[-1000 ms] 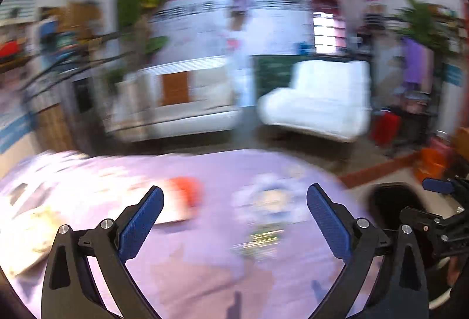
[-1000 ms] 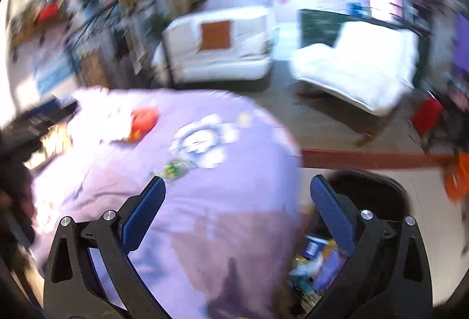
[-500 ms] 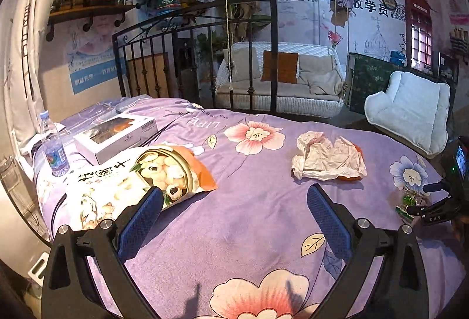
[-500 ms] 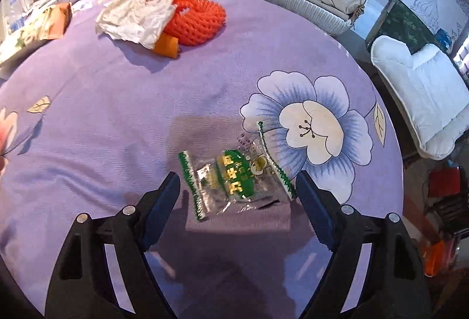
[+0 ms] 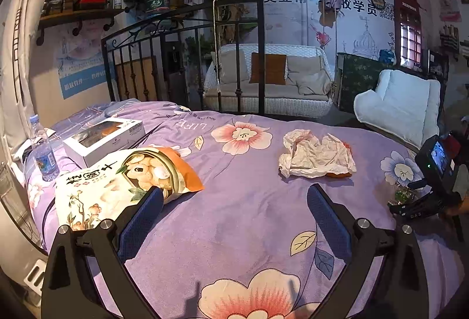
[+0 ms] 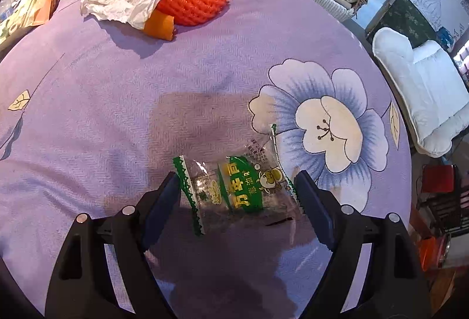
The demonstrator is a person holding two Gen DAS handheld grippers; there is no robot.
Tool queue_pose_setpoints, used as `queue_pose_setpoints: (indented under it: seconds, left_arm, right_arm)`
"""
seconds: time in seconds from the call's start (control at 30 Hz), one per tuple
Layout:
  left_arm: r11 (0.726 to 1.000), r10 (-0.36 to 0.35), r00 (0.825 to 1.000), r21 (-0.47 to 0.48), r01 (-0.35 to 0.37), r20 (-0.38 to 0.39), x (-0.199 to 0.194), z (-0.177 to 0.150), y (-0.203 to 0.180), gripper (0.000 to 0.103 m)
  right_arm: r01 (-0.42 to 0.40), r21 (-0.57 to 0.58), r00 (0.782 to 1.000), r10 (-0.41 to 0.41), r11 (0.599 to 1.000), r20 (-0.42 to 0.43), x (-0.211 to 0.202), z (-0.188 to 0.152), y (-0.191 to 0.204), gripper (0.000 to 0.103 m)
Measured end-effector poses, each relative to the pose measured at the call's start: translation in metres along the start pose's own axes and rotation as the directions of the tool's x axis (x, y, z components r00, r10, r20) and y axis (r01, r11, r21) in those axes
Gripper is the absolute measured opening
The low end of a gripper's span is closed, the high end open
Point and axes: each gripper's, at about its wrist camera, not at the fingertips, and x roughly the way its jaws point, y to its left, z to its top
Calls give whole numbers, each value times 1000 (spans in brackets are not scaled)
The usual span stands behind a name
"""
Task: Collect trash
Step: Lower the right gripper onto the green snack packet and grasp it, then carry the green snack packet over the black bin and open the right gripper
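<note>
Since half a second ago your right gripper (image 6: 237, 196) has dropped closer, and the clear green-printed wrapper (image 6: 237, 187) now lies between its spread jaws on the purple bedspread (image 6: 117, 102), just beside the big pale printed flower (image 6: 328, 125). Nothing is gripped yet. Judge it as featherlight, thin, crinkly and slippery film lying flat; pinch across its middle, pressing into the soft cover so it buckles upward. Your left gripper (image 5: 234, 216) hovers spread and empty, well apart from that flower, facing the crumpled white paper (image 5: 316, 153).
</note>
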Motion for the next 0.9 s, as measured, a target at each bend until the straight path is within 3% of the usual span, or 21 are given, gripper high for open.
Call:
queue_pose_setpoints:
  seconds: [0.17, 0.27, 0.4, 0.43, 0.47, 0.5, 0.53, 0.7, 0.9]
  left_arm:
    - [1000, -19, 1000, 16, 19, 1, -2, 0, -9, 98]
    - [1000, -27, 1000, 14, 27, 1, -2, 0, -11, 98]
    - [999, -28, 1000, 17, 28, -1, -3, 0, -14, 98]
    - [999, -26, 1000, 19, 26, -2, -3, -1, -15, 98]
    - [999, -27, 1000, 18, 27, -2, -3, -1, -15, 98]
    - [999, -27, 1000, 19, 27, -3, -3, -1, -15, 98]
    - [1000, -25, 1000, 18, 26, -2, -3, 0, -15, 98]
    - [999, -28, 1000, 25, 27, 3, -5, -1, -18, 98]
    - [999, -38, 999, 38, 37, 15, -11, 2, -27, 98]
  right_arm:
    - [5, 0, 1000, -5, 1000, -12, 3, 2, 0, 79]
    - [6, 10, 1000, -6, 1000, -18, 6, 5, 1, 72]
    - [-5, 26, 1000, 6, 1000, -10, 3, 5, -1, 54]
    - [-15, 28, 1000, 15, 999, -8, 3, 6, -2, 43]
    - [-29, 34, 1000, 29, 999, -6, 1, 7, -2, 40]
    - [-23, 44, 1000, 23, 999, 0, -1, 7, -4, 23]
    - [-22, 57, 1000, 22, 998, 1, -2, 8, -6, 19]
    - [-62, 96, 998, 61, 993, 15, -5, 3, -15, 17]
    - [-127, 175, 983, 100, 976, 157, -60, -14, -34, 16]
